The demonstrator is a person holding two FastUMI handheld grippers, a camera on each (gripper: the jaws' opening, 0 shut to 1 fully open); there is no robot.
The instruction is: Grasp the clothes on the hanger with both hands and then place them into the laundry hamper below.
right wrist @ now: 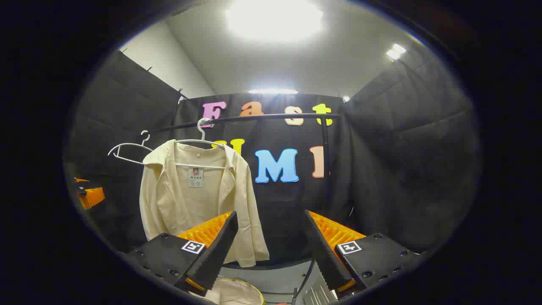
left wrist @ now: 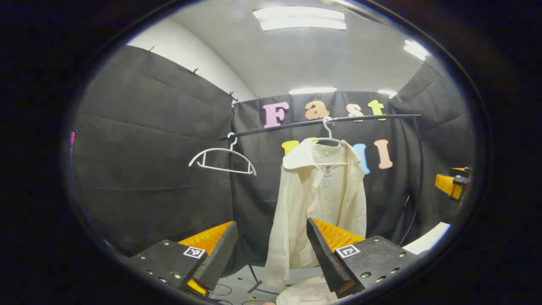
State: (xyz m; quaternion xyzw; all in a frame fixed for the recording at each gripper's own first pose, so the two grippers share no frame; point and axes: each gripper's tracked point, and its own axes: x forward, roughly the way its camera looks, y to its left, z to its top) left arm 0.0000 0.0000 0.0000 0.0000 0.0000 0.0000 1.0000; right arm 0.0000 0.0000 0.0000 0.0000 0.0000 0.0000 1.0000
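One cream shirt on white hanger, hung near right end of black rail. Empty hanger at rail's left end. Hamper rim below shirt. Left gripper fingers apart, nothing held, short of shirt. Right gripper fingers apart, empty, shirt ahead-left.

I'm working in a staged recording booth, not a real home: black cloth walls pinned up on three sides, a white ceiling with bright strip lights, and a bare black clothes rail with white hangers. Loose cables trail across the grey floor.
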